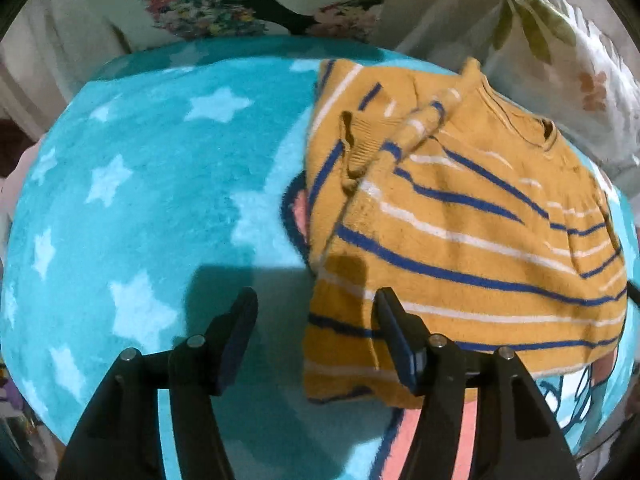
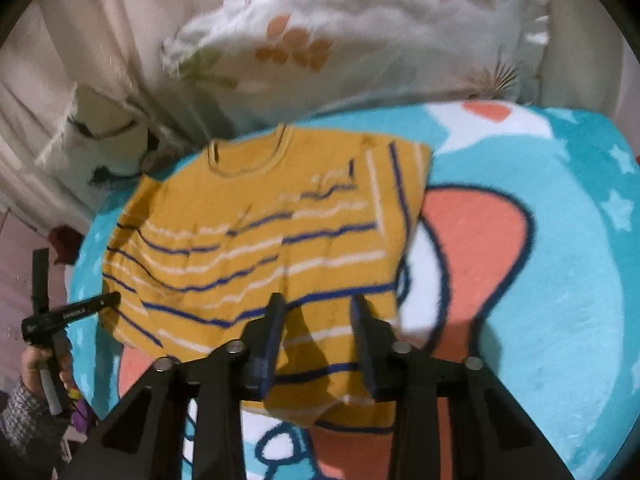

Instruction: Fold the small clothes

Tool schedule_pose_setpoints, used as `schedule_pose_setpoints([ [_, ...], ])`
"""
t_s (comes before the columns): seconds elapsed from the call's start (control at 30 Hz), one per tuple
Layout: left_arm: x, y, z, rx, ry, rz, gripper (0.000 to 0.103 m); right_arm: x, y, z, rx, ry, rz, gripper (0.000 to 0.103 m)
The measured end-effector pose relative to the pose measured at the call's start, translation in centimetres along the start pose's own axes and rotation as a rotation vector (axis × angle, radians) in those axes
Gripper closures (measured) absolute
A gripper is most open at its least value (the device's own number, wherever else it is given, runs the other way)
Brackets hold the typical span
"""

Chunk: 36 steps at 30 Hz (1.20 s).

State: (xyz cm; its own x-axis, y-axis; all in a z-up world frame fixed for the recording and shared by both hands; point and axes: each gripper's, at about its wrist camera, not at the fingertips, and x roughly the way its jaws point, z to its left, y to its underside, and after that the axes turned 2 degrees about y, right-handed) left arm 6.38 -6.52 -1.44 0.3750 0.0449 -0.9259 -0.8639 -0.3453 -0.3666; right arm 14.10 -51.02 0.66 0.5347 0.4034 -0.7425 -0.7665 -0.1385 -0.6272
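Note:
A small mustard sweater (image 1: 472, 216) with blue and white stripes lies on a teal star-patterned blanket (image 1: 152, 184). Both side parts are folded in over the body, and a ribbed cuff (image 1: 360, 140) lies on top. My left gripper (image 1: 316, 300) is open and empty, with one finger over the sweater's near left corner. In the right wrist view the sweater (image 2: 256, 236) lies collar away from me. My right gripper (image 2: 316, 304) is open, just above the sweater's hem edge. The left gripper (image 2: 72, 312) shows at the sweater's far left edge, held by a hand.
A white floral pillow (image 2: 360, 40) lies behind the sweater at the blanket's far edge. A flowered cloth (image 1: 200, 12) lies beyond the blanket in the left wrist view. The blanket carries a large orange and white cartoon figure (image 2: 472, 248) to the right of the sweater.

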Motion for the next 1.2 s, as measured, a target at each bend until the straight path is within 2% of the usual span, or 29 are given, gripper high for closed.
schedule_pose_setpoints([
  [0.07,-0.5,0.0,0.0,-0.009,-0.027,-0.013,0.042,1.5,0.5,-0.5,-0.007,0.094,0.041,0.069],
  [0.1,-0.9,0.1,0.0,-0.005,-0.049,-0.024,0.042,1.7,0.7,-0.8,0.003,0.109,0.048,0.069],
  [0.33,-3.2,1.7,0.3,-0.023,-0.14,-0.044,0.042,0.7,1.2,-2.0,0.044,0.118,0.032,0.069],
  [0.57,-6.8,3.1,-0.3,-0.071,-0.117,-0.113,0.042,-1.4,1.6,-0.9,-0.021,0.221,0.004,0.068],
  [0.73,-8.1,4.1,-1.9,-0.068,-0.112,-0.141,0.042,-2.8,2.0,-0.3,-0.084,0.301,-0.022,0.065],
  [1.2,-8.3,5.6,-7.5,-0.045,-0.102,-0.139,0.042,-4.7,3.0,-1.5,-0.175,0.483,-0.042,0.054],
])
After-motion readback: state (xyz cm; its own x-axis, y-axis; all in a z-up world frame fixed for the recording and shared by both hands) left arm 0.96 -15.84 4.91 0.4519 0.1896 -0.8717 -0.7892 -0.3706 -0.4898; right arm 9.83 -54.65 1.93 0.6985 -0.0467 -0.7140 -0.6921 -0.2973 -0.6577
